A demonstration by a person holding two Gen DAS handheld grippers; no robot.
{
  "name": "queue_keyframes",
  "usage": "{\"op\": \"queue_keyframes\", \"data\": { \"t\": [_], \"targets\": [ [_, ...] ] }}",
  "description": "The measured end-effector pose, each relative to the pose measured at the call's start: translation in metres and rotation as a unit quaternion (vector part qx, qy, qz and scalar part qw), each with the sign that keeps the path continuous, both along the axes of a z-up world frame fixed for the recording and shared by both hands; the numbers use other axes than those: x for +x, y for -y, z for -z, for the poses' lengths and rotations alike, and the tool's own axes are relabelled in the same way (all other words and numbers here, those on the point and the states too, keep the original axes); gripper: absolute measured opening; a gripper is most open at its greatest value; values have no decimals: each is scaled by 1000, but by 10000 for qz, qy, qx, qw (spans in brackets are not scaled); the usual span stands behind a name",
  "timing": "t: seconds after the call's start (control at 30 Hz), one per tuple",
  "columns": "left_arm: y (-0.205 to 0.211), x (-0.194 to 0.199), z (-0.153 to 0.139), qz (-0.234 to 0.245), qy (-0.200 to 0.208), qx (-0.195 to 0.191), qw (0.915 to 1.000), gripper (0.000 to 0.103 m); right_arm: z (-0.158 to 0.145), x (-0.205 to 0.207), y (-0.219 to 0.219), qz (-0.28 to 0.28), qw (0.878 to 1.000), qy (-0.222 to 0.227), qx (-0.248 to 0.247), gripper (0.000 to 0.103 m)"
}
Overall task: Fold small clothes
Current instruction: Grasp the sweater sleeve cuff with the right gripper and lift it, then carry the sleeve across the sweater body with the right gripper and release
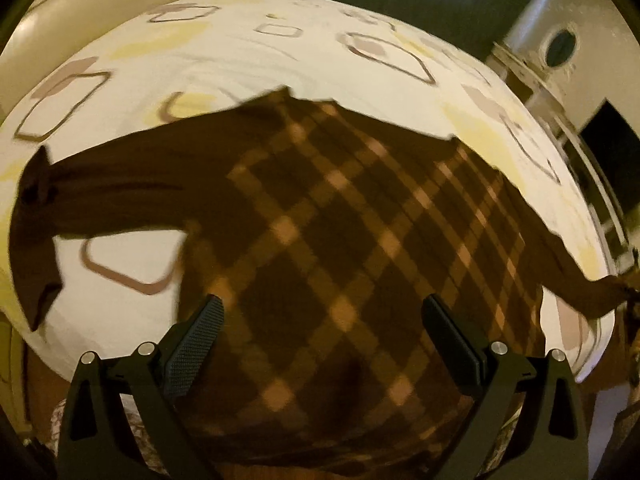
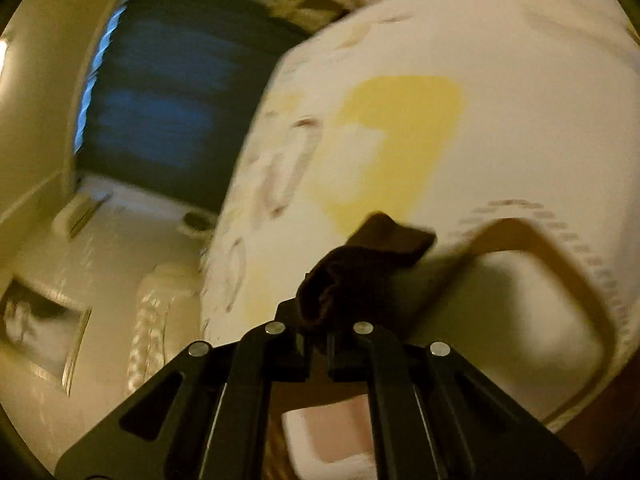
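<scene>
I see the brown plaid garment point(image 1: 340, 220) spread on the patterned bedsheet point(image 1: 248, 52), one sleeve reaching left. My left gripper point(image 1: 320, 332) hangs above the garment, jaws wide, holding nothing. My right gripper point(image 2: 320, 332) is clamped on a bunched brown cuff point(image 2: 360, 268).

No text, label, brand or number can be read in either view.

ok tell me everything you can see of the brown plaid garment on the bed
The brown plaid garment looks like soft knit cloth: dark brown with tan diagonal checks on the body and a plain brown sleeve reaching left. It lies spread flat on the white patterned bedsheet. The open left gripper hovers over its near part; the right gripper is shut on a bunched brown end.
</scene>
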State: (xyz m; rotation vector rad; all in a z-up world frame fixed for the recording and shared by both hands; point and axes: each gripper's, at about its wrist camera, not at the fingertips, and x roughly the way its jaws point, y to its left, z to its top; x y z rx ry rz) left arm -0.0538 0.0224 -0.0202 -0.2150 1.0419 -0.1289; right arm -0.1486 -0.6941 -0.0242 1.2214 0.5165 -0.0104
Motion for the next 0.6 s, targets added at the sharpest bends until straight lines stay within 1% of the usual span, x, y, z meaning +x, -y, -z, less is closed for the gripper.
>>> {"op": "queue_keyframes", "data": {
  "t": [0.07, 0.1, 0.13, 0.17, 0.2, 0.23, 0.3, 0.4, 0.47, 0.5, 0.57, 0.6],
  "targets": [
    [-16, -1, -4, -132, 52, 8, 9999, 99, -29, 17, -29, -330, 9988, 312, -177, 4],
    [-21, -2, -6, -171, 83, 37, 9998, 99, -46, 32, -50, -561, 9970, 441, -314, 4],
    [-27, -3, -8, -206, 120, 81, 9997, 99, -58, 39, -64, -711, 9953, 508, -408, 4],
    [-35, -5, -11, -224, 179, 158, 9995, 99, -71, 52, -85, -931, 9925, 603, -516, 4],
    [-40, -7, -13, -234, 232, 210, 9992, 99, -82, 63, -97, -1092, 9901, 673, -578, 4],
    [-44, -9, -14, -238, 275, 254, 9990, 99, -94, 80, -127, -1383, 9850, 769, -692, 4],
    [-53, -12, -17, -232, 352, 359, 9985, 99, -102, 100, -167, -1732, 9778, 853, -810, 4],
    [-68, -17, -21, -262, 433, 380, 9980, 99, -111, 135, -248, -2414, 9606, 870, -1064, 4],
    [-76, -19, -22, -272, 471, 380, 9978, 99, -114, 140, -296, -2743, 9495, 804, -1292, 4],
    [-79, -20, -23, -277, 499, 390, 9976, 99, -110, 139, -324, -2933, 9432, 756, -1365, 4],
    [-86, -23, -26, -277, 575, 387, 9972, 99, -107, 136, -364, -3228, 9346, 699, -1317, 4],
    [-89, -24, -26, -273, 610, 365, 9971, 99, -104, 141, -391, -3424, 9269, 652, -1393, 4]
  ]
}}
